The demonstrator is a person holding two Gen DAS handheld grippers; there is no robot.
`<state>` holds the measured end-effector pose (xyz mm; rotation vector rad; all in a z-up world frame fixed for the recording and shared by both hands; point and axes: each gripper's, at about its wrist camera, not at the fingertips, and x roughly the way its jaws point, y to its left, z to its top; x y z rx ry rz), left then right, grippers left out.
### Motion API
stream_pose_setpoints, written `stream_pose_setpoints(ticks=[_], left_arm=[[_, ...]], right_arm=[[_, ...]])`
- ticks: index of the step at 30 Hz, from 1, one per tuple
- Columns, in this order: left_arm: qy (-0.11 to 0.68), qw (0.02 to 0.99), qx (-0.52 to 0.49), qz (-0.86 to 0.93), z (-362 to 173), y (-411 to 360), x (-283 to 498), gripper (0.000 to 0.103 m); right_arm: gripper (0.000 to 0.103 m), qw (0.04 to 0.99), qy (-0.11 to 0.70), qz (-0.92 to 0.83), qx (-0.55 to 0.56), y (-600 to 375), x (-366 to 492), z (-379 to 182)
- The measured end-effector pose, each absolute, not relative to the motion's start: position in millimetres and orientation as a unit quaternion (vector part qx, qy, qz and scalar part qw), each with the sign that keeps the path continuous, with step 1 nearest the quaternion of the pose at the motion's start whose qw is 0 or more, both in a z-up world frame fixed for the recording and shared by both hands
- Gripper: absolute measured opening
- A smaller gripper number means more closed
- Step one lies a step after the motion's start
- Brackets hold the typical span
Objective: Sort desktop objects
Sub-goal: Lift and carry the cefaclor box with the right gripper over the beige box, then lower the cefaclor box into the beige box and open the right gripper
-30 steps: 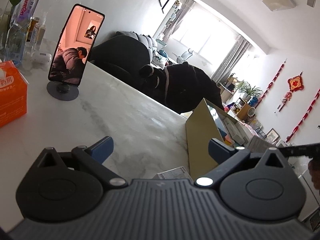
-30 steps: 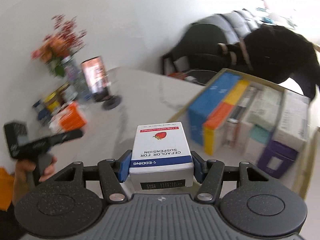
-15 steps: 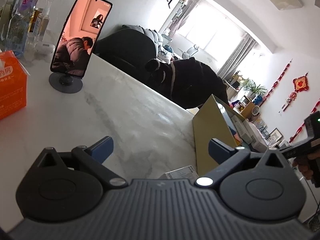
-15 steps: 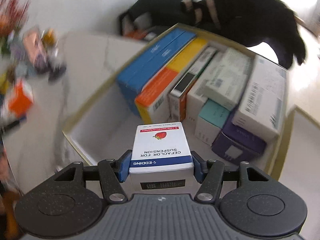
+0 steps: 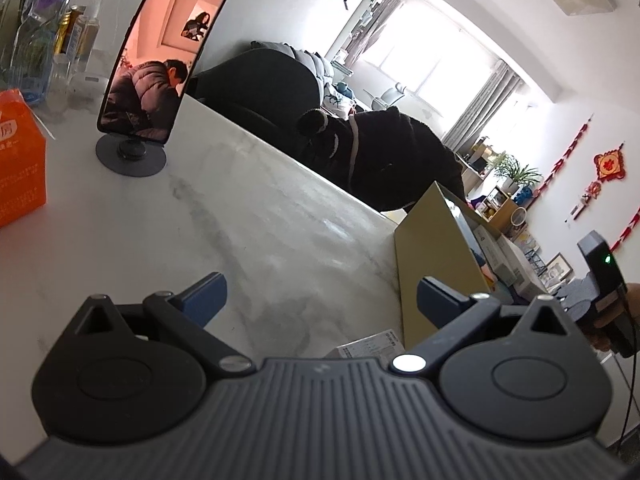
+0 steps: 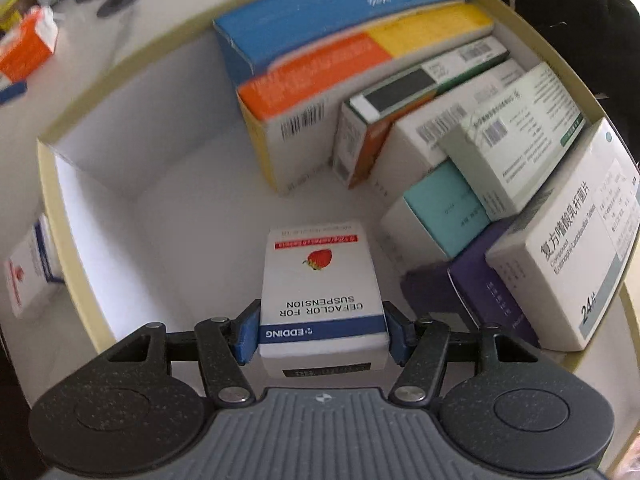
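Observation:
My right gripper (image 6: 322, 330) is shut on a white medicine box with a strawberry picture and a blue band (image 6: 320, 280). It points straight down into the open storage box (image 6: 72, 240), over the bare white floor at its near left. Several medicine boxes stand packed along the far and right sides, among them a blue one (image 6: 320, 4) and an orange-yellow one (image 6: 320, 72). My left gripper (image 5: 320, 298) hangs open over the marble table (image 5: 240, 216), nothing between its fingers. The storage box's tan wall (image 5: 436, 264) stands to its right.
A phone on a round stand (image 5: 160, 60) and an orange tissue box (image 5: 20, 156) sit at the table's left, with bottles behind. A small white box (image 5: 370, 346) lies by the storage box's outer wall; another (image 6: 28, 268) shows in the right wrist view. A dark coat (image 5: 380, 152) hangs behind the table.
My right gripper has swung over and dropped into the storage box with the strawberry box, tilting to point down. The left gripper has stayed nearly still.

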<state>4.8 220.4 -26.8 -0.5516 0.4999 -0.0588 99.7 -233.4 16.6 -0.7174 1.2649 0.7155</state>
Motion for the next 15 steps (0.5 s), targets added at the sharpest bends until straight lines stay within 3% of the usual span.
stream_pose_setpoints(ticks=[10,15], left_arm=[[0.248,0.929,-0.271,-0.036,-30.2,217.8,6.8,0.103],[0.242,0.928,-0.283,-0.033,-30.9,223.8,6.6,0.103]], right_arm=[[0.069,0.675,0.562,0.276,-0.390,-241.5,91.6,3.8],[0.067,0.695,0.561,0.290,-0.343,-251.0,92.2,23.1]])
